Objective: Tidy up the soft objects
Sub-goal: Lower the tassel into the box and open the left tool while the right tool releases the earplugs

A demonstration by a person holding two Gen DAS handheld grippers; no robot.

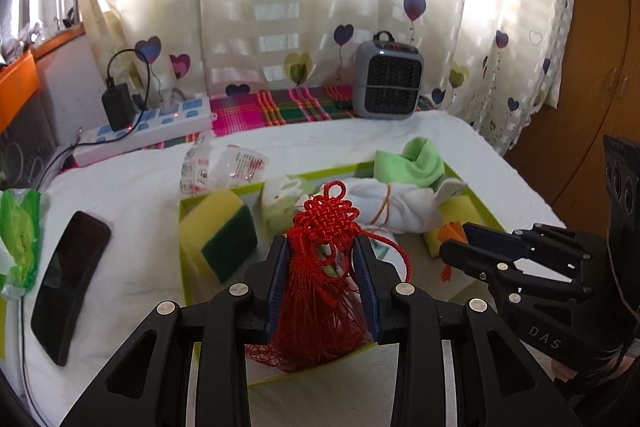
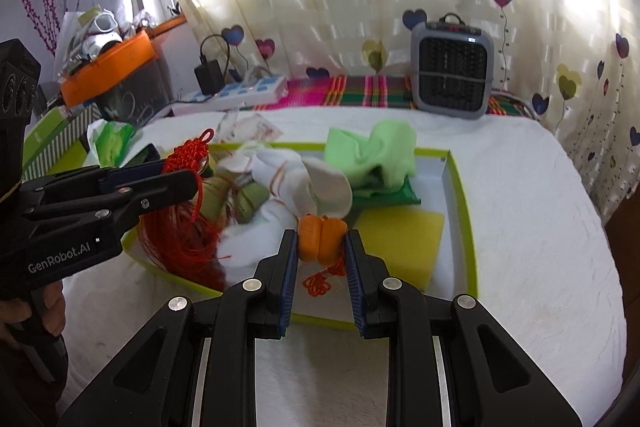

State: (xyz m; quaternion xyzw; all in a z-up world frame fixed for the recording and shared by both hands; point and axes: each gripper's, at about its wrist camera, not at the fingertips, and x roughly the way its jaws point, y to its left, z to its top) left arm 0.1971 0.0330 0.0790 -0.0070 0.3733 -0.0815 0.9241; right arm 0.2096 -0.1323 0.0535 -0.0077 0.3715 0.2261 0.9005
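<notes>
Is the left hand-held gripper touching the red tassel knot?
Touching. In the left wrist view, both pads of the left hand-held gripper press on the red tassel knot between them.

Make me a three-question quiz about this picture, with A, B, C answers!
1. Where is the green cloth?
A. inside the tray
B. on the heater
C. on the phone

2. What colour is the knot tassel in the left gripper?
A. blue
B. red
C. white

3. What is the right gripper doing?
A. hanging open, holding nothing
B. squeezing an orange charm
C. gripping a sponge

Answers: 1 A, the cloth lies within the tray's green rim. 2 B, its knot and threads are red. 3 B, the charm sits pinched between the pads.
</notes>
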